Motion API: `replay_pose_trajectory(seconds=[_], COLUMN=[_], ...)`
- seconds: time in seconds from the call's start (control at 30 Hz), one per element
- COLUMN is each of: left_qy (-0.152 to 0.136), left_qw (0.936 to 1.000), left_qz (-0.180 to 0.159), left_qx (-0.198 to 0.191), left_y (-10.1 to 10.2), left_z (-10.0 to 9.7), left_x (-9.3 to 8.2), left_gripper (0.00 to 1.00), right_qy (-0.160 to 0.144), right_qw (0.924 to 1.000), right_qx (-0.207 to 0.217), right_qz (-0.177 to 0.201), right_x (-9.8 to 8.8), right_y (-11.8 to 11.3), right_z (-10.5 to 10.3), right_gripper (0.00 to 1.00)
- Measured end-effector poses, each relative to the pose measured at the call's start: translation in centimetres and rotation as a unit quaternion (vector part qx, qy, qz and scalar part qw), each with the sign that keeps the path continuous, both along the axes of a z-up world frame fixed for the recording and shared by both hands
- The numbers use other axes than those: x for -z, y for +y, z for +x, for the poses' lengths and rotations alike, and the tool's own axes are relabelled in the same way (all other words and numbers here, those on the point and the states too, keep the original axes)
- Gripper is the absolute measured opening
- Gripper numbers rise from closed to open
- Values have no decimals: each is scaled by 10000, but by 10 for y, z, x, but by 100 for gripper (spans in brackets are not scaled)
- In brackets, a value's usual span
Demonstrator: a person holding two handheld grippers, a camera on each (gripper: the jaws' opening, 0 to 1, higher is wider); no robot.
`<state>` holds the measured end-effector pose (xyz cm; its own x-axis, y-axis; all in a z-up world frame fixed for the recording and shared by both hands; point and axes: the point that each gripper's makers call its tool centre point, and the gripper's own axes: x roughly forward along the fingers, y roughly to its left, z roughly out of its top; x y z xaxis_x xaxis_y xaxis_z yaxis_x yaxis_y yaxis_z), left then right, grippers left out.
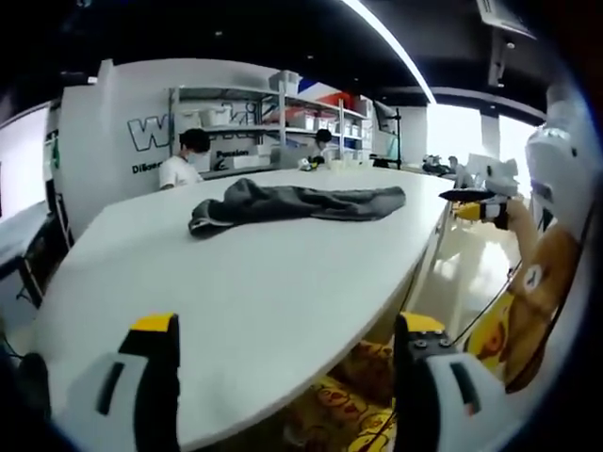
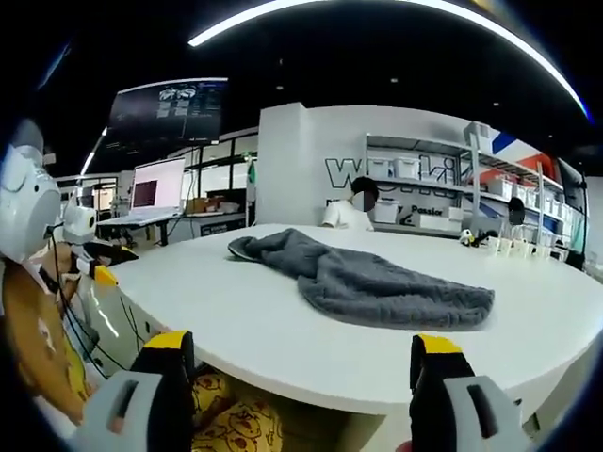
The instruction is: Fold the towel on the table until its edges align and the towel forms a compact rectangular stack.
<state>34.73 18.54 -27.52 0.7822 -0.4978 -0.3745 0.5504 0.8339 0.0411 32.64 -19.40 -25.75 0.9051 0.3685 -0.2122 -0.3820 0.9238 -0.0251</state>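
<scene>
Left gripper view: one dark grey towel [image 1: 300, 203] lies crumpled in a long heap on the white table [image 1: 245, 301], toward the table's far side, well apart from the near edge. The left gripper [image 1: 287, 372] hangs at the table's near edge, its two yellow-tipped jaws spread wide with nothing between them. The other gripper's yellow tip [image 1: 476, 209] pokes in beyond the table's right edge, near the towel's right end but not touching it. Two people [image 1: 181, 160] sit behind the table's far edge, in front of shelves [image 1: 273, 118].

Right gripper view: same single towel [image 2: 367, 281], here closer, spread as a rumpled strip running from the table's far left toward its middle; the thicker bunched end is the nearer one. The right gripper [image 2: 297, 381] is just off the table's [image 2: 236, 320] near edge, jaws wide apart, empty. A few small items [image 2: 495, 243] stand on the table's far right, too small to tell. A monitor [image 2: 158, 184] sits off the table's left.

Handling, as a judgement: towel looks soft, limp and light, terry-like so not slippery; it will sag and drag, not hold shape. Best to pinch two corners of one short end, one gripper each, and pull flat before folding. Corners are buried in folds; exact spots cannot be told.
</scene>
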Motion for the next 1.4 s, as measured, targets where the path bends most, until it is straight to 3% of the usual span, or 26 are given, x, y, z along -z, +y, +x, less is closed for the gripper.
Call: replay_pose_trajectory(seconds=[0.23, 0.3, 0.37, 0.43, 0.53, 0.7, 0.77, 0.87, 0.93, 0.97, 1.07, 1.2, 1.4], left_qy=[-13, -115, -122, -120, -134, 22, -159, -440, -659, -701, -464, -383, -417], left_qw=[9988, 9970, 9962, 9952, 9912, 9909, 9867, 9859, 9792, 9742, 9705, 9645, 9666], left_qz=[389, 451, 255, 283, 668, 634, 903, 838, 1067, 1308, 1718, 2034, 2022], left_qx=[285, 613, 821, 934, 1137, 1185, 1342, 1381, 1598, 1702, 1626, 1643, 1517], left_y=[0, -4, -7, -8, -10, -9, -7, -9, -13, -15, -9, -9, -9], left_z=[15, 25, 41, 57, 77, 129, 155, 185, 202, 212, 236, 263, 296], left_x=[-11, -17, -23, -26, -26, -26, -26, -33, -34, -28, -11, 5, 13], left_gripper=[99, 98, 96, 94, 93, 84, 81, 69, 64, 63, 59, 48, 31], right_qy=[26, 29, 30, 60, 82, 100, 119, 133, 141, 140, 130, 163, 171], right_qw=[9999, 9999, 9998, 9998, 9998, 9996, 9995, 9995, 9995, 9994, 9993, 9991, 9988], right_qx=[90, 107, 118, 120, 121, 160, 171, 185, 213, 226, 267, 311, 377], right_qz=[63, 92, 147, 162, 169, 229, 228, 221, 210, 211, 234, 248, 255], right_x=[4, 6, 8, 11, 14, 17, 18, 19, 20, 20, 20, 22, 23], right_y=[-7, -9, -11, -11, -13, -16, -18, -20, -21, -22, -24, -26, -31], right_z=[1, 1, 2, 3, 3, 5, 4, 3, 3, 2, 1, 0, -2], right_gripper=[99, 99, 99, 98, 98, 97, 97, 96, 96, 96, 95, 95, 94])
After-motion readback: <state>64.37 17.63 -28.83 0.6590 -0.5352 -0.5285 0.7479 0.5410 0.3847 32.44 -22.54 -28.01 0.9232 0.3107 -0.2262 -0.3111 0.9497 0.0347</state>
